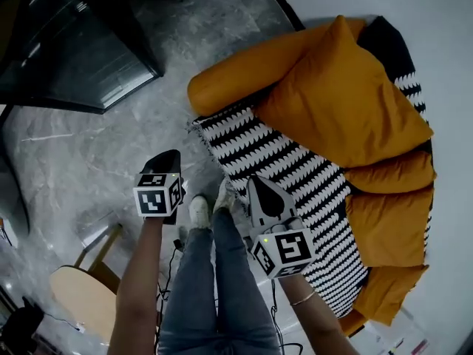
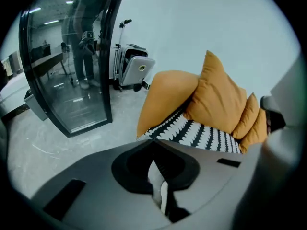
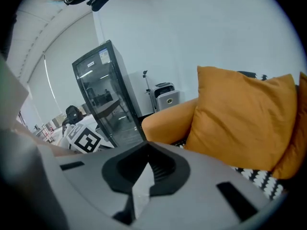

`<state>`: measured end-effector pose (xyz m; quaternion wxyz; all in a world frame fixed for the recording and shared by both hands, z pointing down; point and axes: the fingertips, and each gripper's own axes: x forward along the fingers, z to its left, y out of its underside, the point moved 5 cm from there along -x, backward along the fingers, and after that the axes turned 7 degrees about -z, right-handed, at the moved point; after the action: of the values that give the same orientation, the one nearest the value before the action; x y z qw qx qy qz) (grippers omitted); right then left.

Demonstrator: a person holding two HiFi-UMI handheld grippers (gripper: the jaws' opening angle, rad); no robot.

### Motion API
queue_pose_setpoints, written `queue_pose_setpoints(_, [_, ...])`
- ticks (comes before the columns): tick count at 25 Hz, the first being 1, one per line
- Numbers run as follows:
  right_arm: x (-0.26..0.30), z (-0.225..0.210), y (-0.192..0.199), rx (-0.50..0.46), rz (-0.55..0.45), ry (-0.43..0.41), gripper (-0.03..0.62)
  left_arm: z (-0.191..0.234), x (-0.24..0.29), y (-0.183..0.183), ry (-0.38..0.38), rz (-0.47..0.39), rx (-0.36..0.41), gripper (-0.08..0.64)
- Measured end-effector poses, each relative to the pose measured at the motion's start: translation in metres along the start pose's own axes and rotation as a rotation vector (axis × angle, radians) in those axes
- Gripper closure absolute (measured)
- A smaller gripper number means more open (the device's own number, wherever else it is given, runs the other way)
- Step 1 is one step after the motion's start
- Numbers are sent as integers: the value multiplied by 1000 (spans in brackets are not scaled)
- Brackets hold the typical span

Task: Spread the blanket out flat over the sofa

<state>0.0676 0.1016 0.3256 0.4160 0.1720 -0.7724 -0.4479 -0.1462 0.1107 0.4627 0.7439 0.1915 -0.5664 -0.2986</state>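
A black-and-white patterned blanket (image 1: pixel 295 168) lies flat along the seat of the orange sofa (image 1: pixel 244 69), under a large orange cushion (image 1: pixel 340 102) and smaller ones to the right. My left gripper (image 1: pixel 168 160) hangs over the grey floor, left of the sofa's front corner, shut and empty. My right gripper (image 1: pixel 257 183) is above the blanket's front edge, also shut with nothing in it. In the left gripper view the jaws (image 2: pixel 153 142) meet in front of the blanket (image 2: pixel 201 133). In the right gripper view the jaws (image 3: pixel 147 146) meet before the cushion (image 3: pixel 240 114).
A glass-door cabinet (image 1: pixel 66 50) stands at the far left on the marble floor. A wooden stool (image 1: pixel 85 291) is near left. A white wheeled case (image 2: pixel 134 71) sits by the wall. The person's legs and white shoes (image 1: pixel 199 213) stand between the grippers.
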Motion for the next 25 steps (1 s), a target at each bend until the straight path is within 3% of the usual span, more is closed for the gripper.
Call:
queue_pose_setpoints(16, [-64,36,-103,5,-148,33,581,-53,-137,-122,56,-256,67,541])
queue_pose_setpoints(25, [-98,53,-150,3,-249,45,581,-88,-211,-172,100,-406,95,543])
